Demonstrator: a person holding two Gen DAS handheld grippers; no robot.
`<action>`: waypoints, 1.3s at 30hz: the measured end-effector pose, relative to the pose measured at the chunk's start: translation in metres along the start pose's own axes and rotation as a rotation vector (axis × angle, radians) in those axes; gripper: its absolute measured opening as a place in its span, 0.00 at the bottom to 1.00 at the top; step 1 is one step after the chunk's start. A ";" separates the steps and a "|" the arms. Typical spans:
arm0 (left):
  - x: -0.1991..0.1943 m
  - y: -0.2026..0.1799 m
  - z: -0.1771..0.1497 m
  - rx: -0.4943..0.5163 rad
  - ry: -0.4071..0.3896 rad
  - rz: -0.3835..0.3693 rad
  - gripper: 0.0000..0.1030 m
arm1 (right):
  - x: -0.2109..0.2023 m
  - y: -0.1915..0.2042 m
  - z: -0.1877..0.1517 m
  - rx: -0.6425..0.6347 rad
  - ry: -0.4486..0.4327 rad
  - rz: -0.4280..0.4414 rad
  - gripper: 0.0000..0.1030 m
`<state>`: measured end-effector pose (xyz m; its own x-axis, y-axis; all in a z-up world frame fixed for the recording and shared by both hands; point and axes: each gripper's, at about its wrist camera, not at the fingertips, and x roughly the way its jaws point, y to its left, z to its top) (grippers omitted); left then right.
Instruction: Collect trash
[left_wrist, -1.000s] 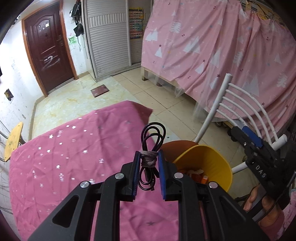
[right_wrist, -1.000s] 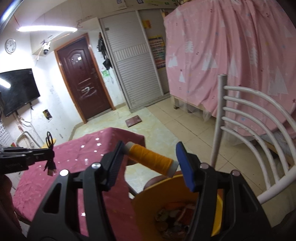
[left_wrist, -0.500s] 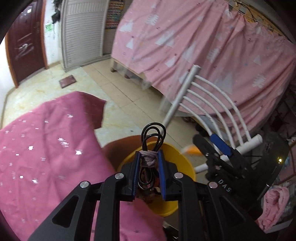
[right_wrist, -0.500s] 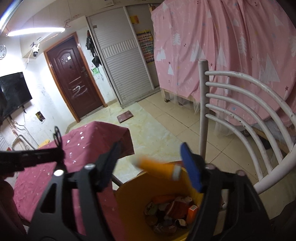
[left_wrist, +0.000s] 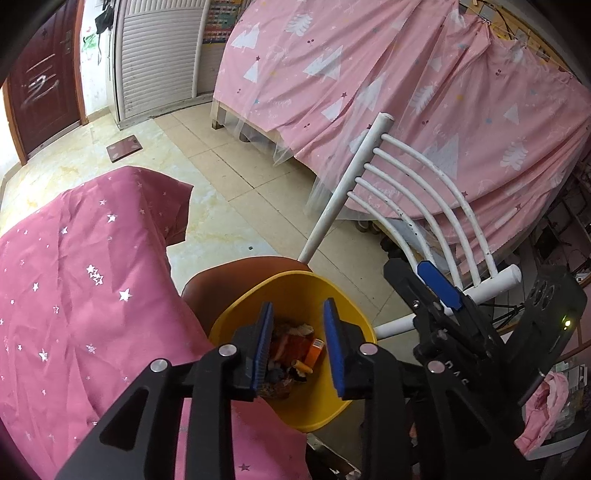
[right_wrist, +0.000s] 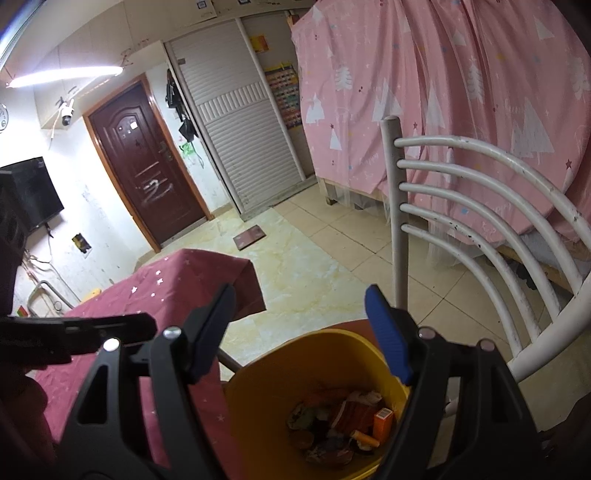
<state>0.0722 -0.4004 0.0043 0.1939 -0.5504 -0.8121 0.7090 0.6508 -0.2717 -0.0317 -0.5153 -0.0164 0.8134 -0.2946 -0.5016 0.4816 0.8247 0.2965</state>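
Left wrist view: the left gripper (left_wrist: 297, 345) hangs directly over the yellow bin (left_wrist: 354, 321), jaws parted with nothing between the blue pads (left_wrist: 334, 343). The bin stands on a brown chair seat (left_wrist: 236, 277) just beside the surface, which is draped in a pink star-printed cloth (left_wrist: 81, 295). The right gripper (left_wrist: 437, 286) appears at the bin's far side, in front of the white chair back (left_wrist: 417, 199).

Right wrist view: the right gripper (right_wrist: 306, 332) is likewise spread wide and empty above the same bin (right_wrist: 266, 387). Inside lies the collected trash (right_wrist: 340, 424): crumpled wrappers, a small orange carton (right_wrist: 382, 421) and an orange cylinder (right_wrist: 364, 439) resting on top of the pile. No black cord can be made out among the pieces.

Handling, as a judgement: the contents look light and loose. Wrappers are soft and will crush under the pads, so any pinch suffices. The carton is thin-walled and is best taken across its flat faces. The cylinder is round and liable to roll or slip, so a hold across its middle is safest. The bin itself appears to be thin, smooth plastic, and would be taken at the rim. No further trash shows on the visible part of the cloth.
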 end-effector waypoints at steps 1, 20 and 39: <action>-0.001 0.001 0.000 -0.003 -0.001 0.001 0.21 | 0.000 0.001 0.001 0.000 0.000 0.003 0.68; -0.066 0.092 -0.030 -0.129 -0.160 0.100 0.21 | 0.012 0.105 -0.006 -0.158 0.024 0.121 0.79; -0.133 0.233 -0.093 -0.328 -0.313 0.412 0.21 | 0.038 0.252 -0.047 -0.355 0.104 0.305 0.90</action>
<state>0.1484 -0.1272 0.0012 0.6327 -0.3145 -0.7076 0.2977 0.9424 -0.1527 0.1047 -0.2963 0.0012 0.8545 0.0213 -0.5190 0.0701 0.9853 0.1558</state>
